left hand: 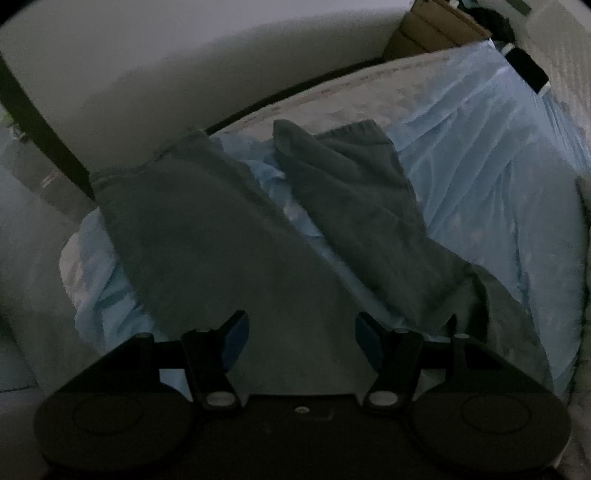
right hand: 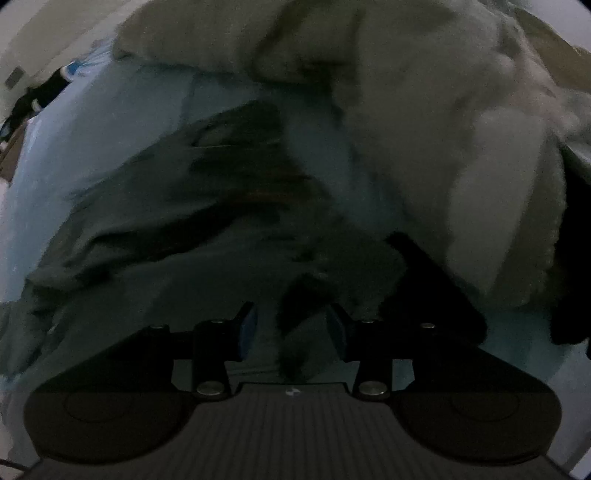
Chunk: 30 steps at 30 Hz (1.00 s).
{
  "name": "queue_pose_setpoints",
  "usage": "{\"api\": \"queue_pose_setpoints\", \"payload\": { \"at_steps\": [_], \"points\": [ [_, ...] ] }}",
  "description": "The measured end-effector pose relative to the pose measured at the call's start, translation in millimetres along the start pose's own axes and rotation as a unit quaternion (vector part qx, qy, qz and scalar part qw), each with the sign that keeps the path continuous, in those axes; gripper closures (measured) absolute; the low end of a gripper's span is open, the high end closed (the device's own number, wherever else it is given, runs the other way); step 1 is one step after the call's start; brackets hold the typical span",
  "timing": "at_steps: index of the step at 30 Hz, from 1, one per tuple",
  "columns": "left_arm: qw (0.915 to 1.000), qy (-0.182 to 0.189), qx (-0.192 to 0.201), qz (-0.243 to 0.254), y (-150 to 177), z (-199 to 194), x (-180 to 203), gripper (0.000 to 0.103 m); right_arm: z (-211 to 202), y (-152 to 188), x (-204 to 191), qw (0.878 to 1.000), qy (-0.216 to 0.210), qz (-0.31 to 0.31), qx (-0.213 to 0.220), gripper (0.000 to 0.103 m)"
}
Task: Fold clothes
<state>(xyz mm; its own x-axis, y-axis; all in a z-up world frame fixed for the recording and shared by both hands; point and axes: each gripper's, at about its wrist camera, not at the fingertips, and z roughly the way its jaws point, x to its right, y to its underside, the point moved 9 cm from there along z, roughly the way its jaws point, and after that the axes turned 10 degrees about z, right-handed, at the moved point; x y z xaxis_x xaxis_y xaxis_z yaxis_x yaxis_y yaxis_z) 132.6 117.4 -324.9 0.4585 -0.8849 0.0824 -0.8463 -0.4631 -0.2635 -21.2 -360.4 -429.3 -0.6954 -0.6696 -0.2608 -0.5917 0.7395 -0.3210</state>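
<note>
A pair of dark grey-blue trousers [left hand: 207, 236] lies spread on a light blue bed sheet [left hand: 480, 155], with the two legs pointing away from me. My left gripper [left hand: 301, 332] is open just above the waist end of the trousers, with fabric between its wide-apart fingers. In the right wrist view the same dark trousers [right hand: 177, 221] are bunched and creased. My right gripper [right hand: 291, 328] is open, and a dark fold of the cloth sits between its fingers, untouched by the pads.
A fluffy grey blanket [right hand: 424, 110] is heaped at the top and right of the right wrist view. A cardboard box [left hand: 436, 26] and dark items stand beyond the bed's far corner. A pale wall [left hand: 184, 55] runs along the bed's far side.
</note>
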Motion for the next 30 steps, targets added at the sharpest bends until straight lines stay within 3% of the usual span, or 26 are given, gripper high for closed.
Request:
{"api": "queue_pose_setpoints", "payload": {
  "at_steps": [7,15,20,27,30],
  "points": [
    [0.9996,0.024,-0.017,0.005,-31.8,26.5,-5.9,0.041,-7.0,28.0,-84.4,0.999,-0.021,-0.026,-0.012,0.059],
    [0.9947,0.072,-0.048,-0.057,-86.6,82.7,-33.2,0.041,-22.1,66.3,-161.8,0.998,-0.027,-0.031,-0.037,0.059],
    [0.9883,0.089,-0.063,-0.107,-122.1,123.0,-61.7,0.041,-30.8,88.6,-203.9,0.997,-0.013,-0.069,-0.043,0.059],
    [0.9737,0.098,-0.085,-0.187,-153.7,188.9,-98.9,0.042,-51.1,100.9,-217.6,0.994,0.030,-0.096,-0.032,0.059],
    [0.9708,0.095,-0.096,-0.199,-161.4,213.4,-101.9,0.047,-61.2,105.7,-209.7,0.994,0.053,-0.089,-0.025,0.059]
  ]
}}
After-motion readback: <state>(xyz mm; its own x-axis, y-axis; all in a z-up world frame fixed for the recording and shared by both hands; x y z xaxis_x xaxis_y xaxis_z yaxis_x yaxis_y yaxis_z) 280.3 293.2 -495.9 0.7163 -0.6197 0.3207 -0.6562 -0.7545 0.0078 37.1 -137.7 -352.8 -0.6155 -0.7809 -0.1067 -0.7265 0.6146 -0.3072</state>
